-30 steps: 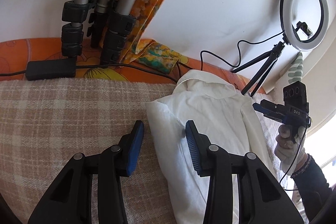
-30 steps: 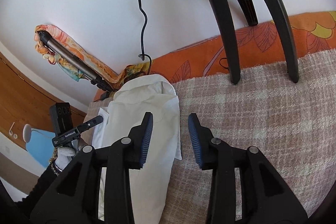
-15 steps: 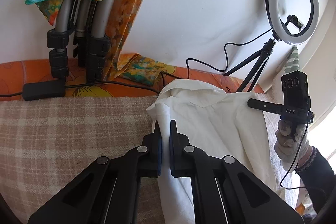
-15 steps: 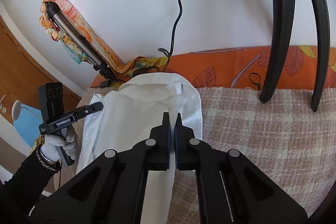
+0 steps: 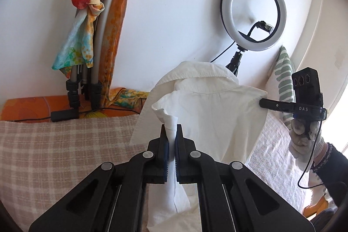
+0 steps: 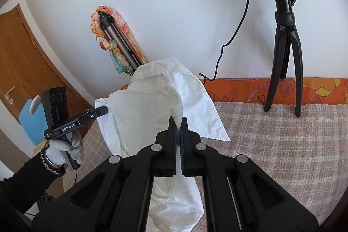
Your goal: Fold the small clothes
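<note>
A small white collared shirt (image 5: 213,110) hangs lifted above the checked blanket, collar up. My left gripper (image 5: 171,126) is shut on a pinched fold at the shirt's left side. My right gripper (image 6: 178,121) is shut on the shirt (image 6: 150,105) at its other side. Each gripper shows in the other's view: the right one (image 5: 269,104) at the shirt's right shoulder, the left one (image 6: 102,111) at its left edge. The shirt's lower part drapes down below both grippers.
The beige checked blanket (image 5: 54,156) covers the surface, with an orange floral cloth (image 6: 282,88) along the wall. A ring light on a black tripod (image 5: 252,14) stands at the back. Tripod legs wrapped in colourful scarves (image 5: 91,36) lean on the wall. A wooden door (image 6: 24,66) is at left.
Both grippers closed on the shirt's sides and have lifted it off the blanket; the shirt now hangs upright between them.
</note>
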Available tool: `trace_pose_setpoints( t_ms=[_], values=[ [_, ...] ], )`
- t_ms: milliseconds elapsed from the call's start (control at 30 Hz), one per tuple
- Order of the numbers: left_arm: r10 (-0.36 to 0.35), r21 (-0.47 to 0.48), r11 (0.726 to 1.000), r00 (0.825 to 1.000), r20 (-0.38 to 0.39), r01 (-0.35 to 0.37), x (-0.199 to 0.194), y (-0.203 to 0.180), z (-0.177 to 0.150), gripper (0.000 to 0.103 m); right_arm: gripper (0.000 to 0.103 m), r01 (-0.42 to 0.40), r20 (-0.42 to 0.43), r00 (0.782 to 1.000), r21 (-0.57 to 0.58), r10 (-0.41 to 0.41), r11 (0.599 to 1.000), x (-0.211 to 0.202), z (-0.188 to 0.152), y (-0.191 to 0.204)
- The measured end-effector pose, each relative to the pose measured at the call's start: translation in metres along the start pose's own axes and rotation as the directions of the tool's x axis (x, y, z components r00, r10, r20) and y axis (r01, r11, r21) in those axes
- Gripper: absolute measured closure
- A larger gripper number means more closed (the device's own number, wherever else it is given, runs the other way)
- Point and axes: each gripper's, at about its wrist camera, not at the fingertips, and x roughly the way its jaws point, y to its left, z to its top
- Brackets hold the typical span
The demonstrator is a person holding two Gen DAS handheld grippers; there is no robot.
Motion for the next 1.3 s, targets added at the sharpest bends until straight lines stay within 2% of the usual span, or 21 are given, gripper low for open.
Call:
trace_pose_setpoints(
  t_ms=[200,333,500,667,767,833,900,1000,1033,1067,1100,1133,1200,1300],
  values=[
    [0.012,0.046,0.999,1.0,0.025,-0.014,-0.054,-0.035,-0.033,0.1,0.099,0.023,0.003,1.0,-0.031,-0.023,0.999,-0.046,-0.045,0.044],
    [0.012,0.047,0.999,1.0,0.013,-0.012,-0.082,-0.051,-0.072,0.1,0.099,0.019,-0.004,1.0,-0.034,-0.019,0.999,-0.07,-0.089,0.067],
    [0.028,0.059,0.998,0.999,-0.043,-0.026,-0.095,-0.065,-0.125,0.1,0.099,0.049,-0.032,0.998,-0.009,-0.049,0.999,-0.084,-0.149,0.074],
    [0.081,0.104,0.992,0.99,-0.117,-0.069,-0.097,-0.073,-0.172,0.1,0.099,0.126,-0.082,0.988,-0.034,-0.129,0.991,-0.081,-0.194,0.077],
    [0.095,0.11,0.991,0.977,-0.19,-0.075,-0.099,-0.071,-0.188,0.098,0.099,0.176,-0.116,0.976,-0.08,-0.185,0.981,-0.08,-0.215,0.083],
    [0.102,0.097,0.992,0.976,-0.192,-0.085,-0.108,-0.067,-0.193,0.098,0.099,0.21,-0.142,0.963,-0.138,-0.229,0.968,-0.083,-0.226,0.089],
    [0.078,0.035,0.997,0.978,-0.192,-0.073,-0.119,-0.059,-0.194,0.097,0.099,0.219,-0.148,0.96,-0.139,-0.239,0.966,-0.091,-0.234,0.09],
    [0.014,-0.117,0.993,0.987,-0.16,-0.033,-0.13,-0.044,-0.188,0.096,0.099,0.19,-0.13,0.972,-0.043,-0.194,0.981,-0.107,-0.237,0.079],
    [-0.014,-0.176,0.984,0.989,-0.149,-0.012,-0.132,-0.039,-0.185,0.091,0.095,0.173,-0.116,0.979,0.015,-0.17,0.985,-0.112,-0.237,0.074],
    [-0.048,-0.237,0.972,0.989,-0.138,0.014,-0.133,-0.034,-0.184,0.086,0.089,0.139,-0.105,0.986,0.073,-0.131,0.988,-0.114,-0.237,0.069],
    [-0.081,-0.288,0.957,0.989,-0.127,0.042,-0.133,-0.029,-0.184,0.075,0.071,0.109,-0.093,0.991,0.126,-0.098,0.986,-0.115,-0.236,0.063],
    [-0.113,-0.334,0.94,0.986,-0.125,0.065,-0.13,-0.026,-0.183,0.069,0.051,0.091,-0.078,0.994,0.177,-0.078,0.98,-0.114,-0.235,0.058],
    [-0.169,-0.416,0.904,0.975,-0.146,0.094,-0.118,-0.019,-0.186,0.068,0.043,0.062,-0.05,0.997,0.257,-0.051,0.964,-0.111,-0.235,0.049],
    [-0.261,-0.536,0.834,0.95,-0.171,0.132,-0.097,-0.011,-0.195,0.068,0.043,-0.021,-0.037,0.999,0.405,0.039,0.914,-0.096,-0.239,0.029]
  ],
)
